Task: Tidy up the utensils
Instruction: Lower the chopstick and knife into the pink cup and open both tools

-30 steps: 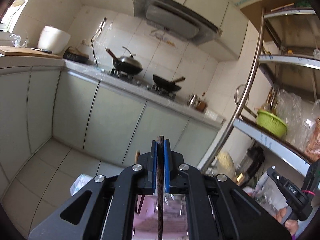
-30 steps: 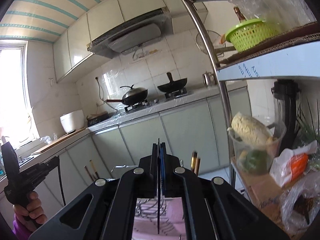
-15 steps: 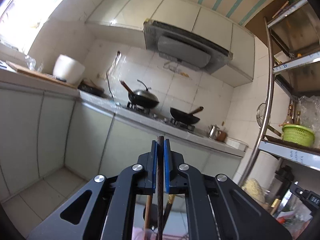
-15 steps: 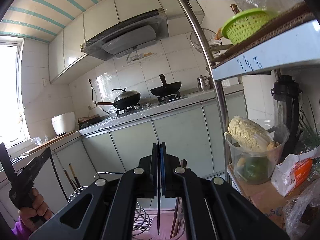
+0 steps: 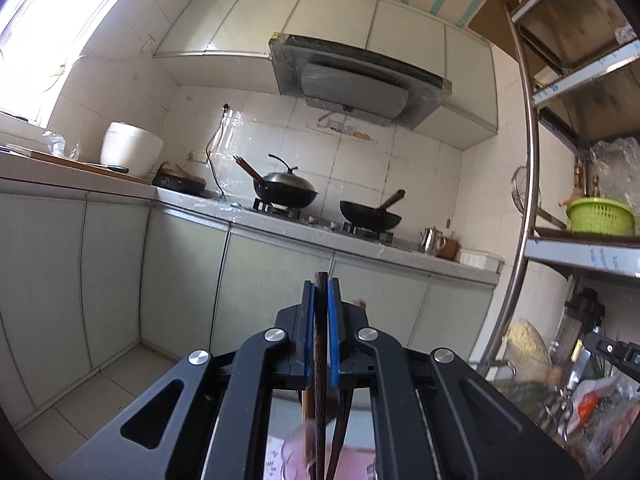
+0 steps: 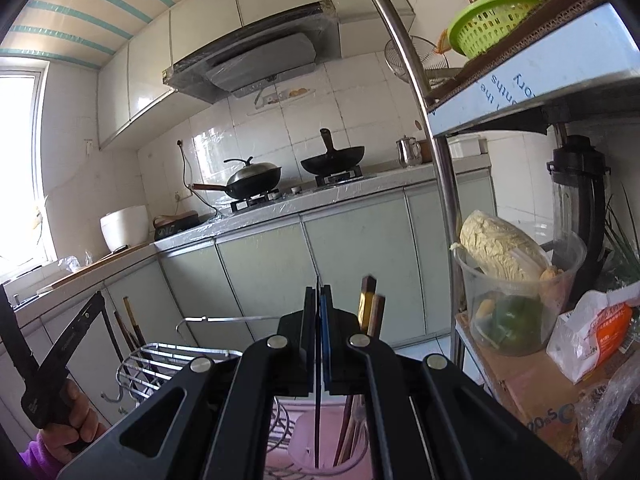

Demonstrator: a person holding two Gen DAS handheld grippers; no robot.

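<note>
Since we're pinching dark chopstick (image 5: pixel 321 344) upright in left gripper (image 5: pixel 321 292), right gripper (image 6: pixel 319 300) clamps thin flat utensil (image 6: pixel 317 408): both light, stiff, slippery; we'd grip mid-shaft over pink holder (image 6: pixel 320 452).

My left hand-held gripper (image 5: pixel 321 292) fills the lower frame: black angular linkage arms, round silver screws, blue pads on the fingers. The right hand-held gripper (image 6: pixel 319 300) looks the same. At lower left, my hand (image 6: pixel 70 428) shows a purple sleeve.

Two woks (image 5: pixel 285 194) (image 5: pixel 370 216), one rice cooker (image 5: pixel 131 148), one green basket (image 5: pixel 600 216), one kettle (image 5: pixel 431 240).
</note>
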